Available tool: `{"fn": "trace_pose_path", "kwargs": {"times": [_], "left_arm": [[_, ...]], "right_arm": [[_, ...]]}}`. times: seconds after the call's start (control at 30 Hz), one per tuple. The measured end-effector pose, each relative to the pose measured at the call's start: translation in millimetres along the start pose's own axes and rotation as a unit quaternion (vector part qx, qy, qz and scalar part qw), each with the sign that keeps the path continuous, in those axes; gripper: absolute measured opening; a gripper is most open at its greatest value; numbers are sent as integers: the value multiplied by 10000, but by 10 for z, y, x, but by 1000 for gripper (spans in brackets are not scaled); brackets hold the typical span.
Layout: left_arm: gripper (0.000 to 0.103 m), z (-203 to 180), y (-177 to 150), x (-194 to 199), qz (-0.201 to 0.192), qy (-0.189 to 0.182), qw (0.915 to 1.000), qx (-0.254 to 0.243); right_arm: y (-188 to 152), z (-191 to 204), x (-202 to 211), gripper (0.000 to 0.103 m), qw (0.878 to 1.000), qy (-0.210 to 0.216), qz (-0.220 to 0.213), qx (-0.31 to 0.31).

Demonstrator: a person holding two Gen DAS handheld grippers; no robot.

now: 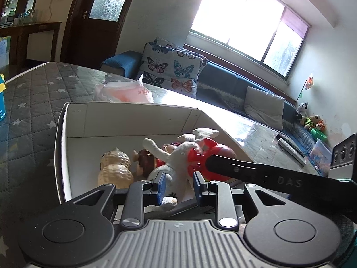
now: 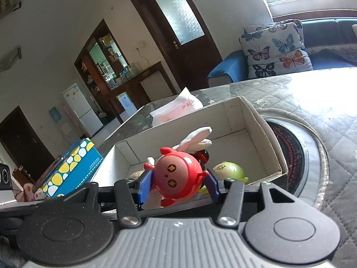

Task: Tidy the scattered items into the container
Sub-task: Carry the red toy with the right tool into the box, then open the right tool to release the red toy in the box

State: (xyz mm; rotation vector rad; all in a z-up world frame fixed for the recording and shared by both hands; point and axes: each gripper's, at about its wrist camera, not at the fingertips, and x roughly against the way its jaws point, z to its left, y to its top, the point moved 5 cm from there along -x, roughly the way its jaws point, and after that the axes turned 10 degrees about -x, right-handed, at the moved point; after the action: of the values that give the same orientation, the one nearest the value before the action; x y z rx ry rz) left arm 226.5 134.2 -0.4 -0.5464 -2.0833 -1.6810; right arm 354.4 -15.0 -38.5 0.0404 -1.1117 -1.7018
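A white cardboard box stands on the quilted table; it also shows in the right wrist view. My left gripper is shut on a white plush rabbit and holds it over the box. My right gripper is shut on a round red toy at the box's near edge; the toy also shows in the left wrist view. In the box lie a tan peanut-shaped toy, a brown figure and a green toy.
A pink-white plastic bag lies behind the box. A blue-yellow carton stands to the left. A round burner recess sits right of the box. Remote controls lie on the table. A sofa with a butterfly cushion is behind.
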Motion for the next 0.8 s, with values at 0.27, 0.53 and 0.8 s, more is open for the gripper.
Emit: {"fn": "trace_pose_path", "kwargs": {"times": [0.27, 0.53, 0.8], "left_arm": [[29, 59, -38, -18, 73, 44, 9999, 70], [30, 44, -38, 44, 40, 51, 10000, 69], [31, -61, -63, 196, -77, 131, 9999, -16]], "right_arm": [[6, 13, 110, 67, 9997, -103, -103, 209], [-45, 82, 248, 68, 9987, -198, -172, 443], [-173, 173, 487, 84, 9965, -289, -274, 740]]}}
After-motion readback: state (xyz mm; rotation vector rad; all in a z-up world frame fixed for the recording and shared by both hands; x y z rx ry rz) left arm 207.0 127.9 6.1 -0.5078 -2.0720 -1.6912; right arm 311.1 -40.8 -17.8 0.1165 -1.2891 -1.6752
